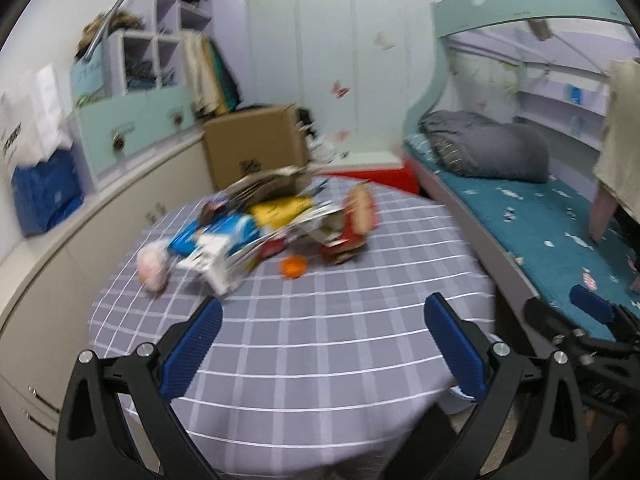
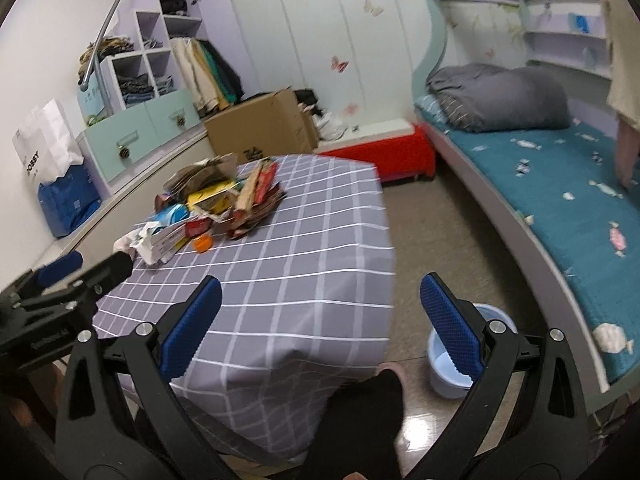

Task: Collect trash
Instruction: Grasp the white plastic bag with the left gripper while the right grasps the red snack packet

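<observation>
A heap of trash lies on the far part of a table with a grey checked cloth: cardboard, a yellow packet, blue and white wrappers, red cartons and crumpled paper. An orange piece sits at the heap's near edge. My left gripper is open above the near half of the table, holding nothing. My right gripper is open over the table's right corner, also holding nothing. A pale blue bin stands on the floor by that corner.
A cardboard box stands behind the table. A bed with a teal cover runs along the right. Cabinets and shelves line the left wall. A person's dark-trousered leg is below the table edge.
</observation>
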### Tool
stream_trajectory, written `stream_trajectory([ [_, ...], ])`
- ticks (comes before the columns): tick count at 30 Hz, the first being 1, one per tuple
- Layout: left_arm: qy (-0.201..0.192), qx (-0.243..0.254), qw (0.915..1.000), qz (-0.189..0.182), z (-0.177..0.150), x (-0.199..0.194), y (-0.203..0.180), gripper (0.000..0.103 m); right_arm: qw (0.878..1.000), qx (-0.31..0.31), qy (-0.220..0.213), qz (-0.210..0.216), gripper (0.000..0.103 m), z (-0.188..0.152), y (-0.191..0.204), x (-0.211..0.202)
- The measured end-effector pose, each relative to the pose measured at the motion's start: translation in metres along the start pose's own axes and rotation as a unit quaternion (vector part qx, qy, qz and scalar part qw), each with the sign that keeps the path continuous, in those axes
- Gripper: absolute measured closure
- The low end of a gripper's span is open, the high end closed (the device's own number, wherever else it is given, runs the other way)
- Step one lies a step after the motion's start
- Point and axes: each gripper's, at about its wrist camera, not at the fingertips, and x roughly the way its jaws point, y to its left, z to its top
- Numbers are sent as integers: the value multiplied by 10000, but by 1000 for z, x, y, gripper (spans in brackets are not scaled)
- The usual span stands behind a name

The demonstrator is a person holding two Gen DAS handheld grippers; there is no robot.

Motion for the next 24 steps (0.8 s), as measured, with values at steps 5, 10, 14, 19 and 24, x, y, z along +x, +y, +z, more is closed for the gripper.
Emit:
stream_trajectory([
  [5,179,-634,9976,221,-2,22,68,4,9998,-33,124,160,6,8,24,34],
  [10,281,-1271,9899,556,0,44,135,4,9994,-222,145,241,6,20,52,68],
  [14,390,-1496,9853,720,4,63,173,4,9991,-264,233,239,6,28,65,94],
  [19,566,-1617,9816,840,10,87,205,4,9995,-68,229,212,6,41,66,118],
  [24,730,-1652,9800,834,13,114,221,4,9996,-144,207,109,6,52,73,137],
])
